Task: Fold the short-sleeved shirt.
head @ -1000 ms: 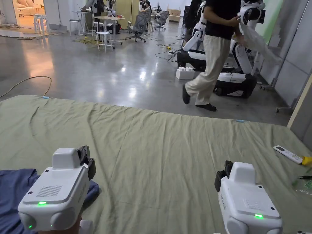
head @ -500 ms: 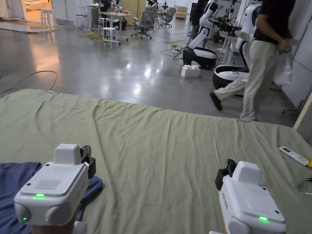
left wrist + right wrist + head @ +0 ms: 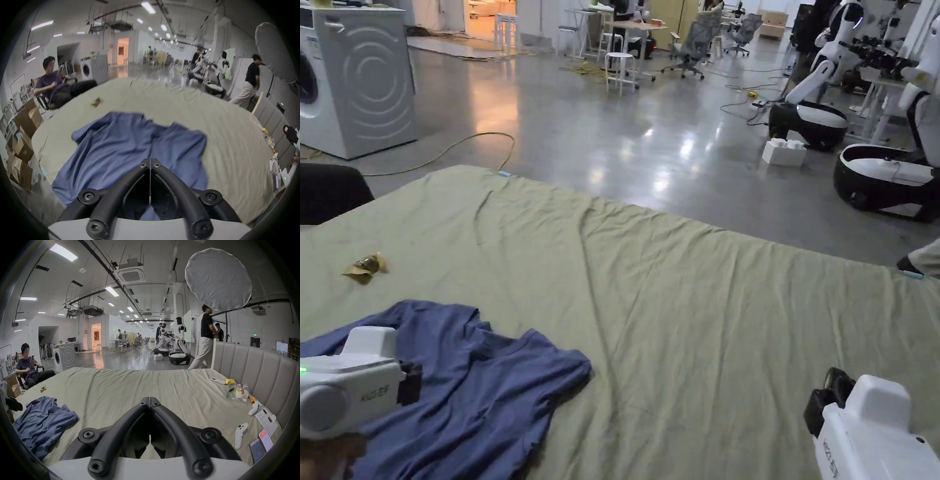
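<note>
A blue short-sleeved shirt [image 3: 481,387] lies rumpled on the green bed sheet [image 3: 706,312] at the near left, collar toward the far side. The left gripper view has the shirt [image 3: 129,146] spread below my left gripper [image 3: 150,162], whose jaws are shut together with nothing between them. In the head view my left gripper [image 3: 411,382] hovers over the shirt's left part. My right gripper [image 3: 149,400] is shut and empty above bare sheet, well to the right of the shirt [image 3: 43,420]. Its white body [image 3: 875,431] sits at the head view's bottom right.
A crumpled yellow-brown scrap [image 3: 364,267] lies on the sheet beyond the shirt. A remote, controllers, phones and wrappers [image 3: 240,391] lie along the padded headboard [image 3: 253,369] on the right. A seated person [image 3: 29,368] and a washing machine [image 3: 356,81] stand to the left, robots [image 3: 881,169] beyond the bed.
The head camera has turned left, bringing more of the shirt and the washing machine into view. The walking person has moved off to the right. Both grippers stay shut.
</note>
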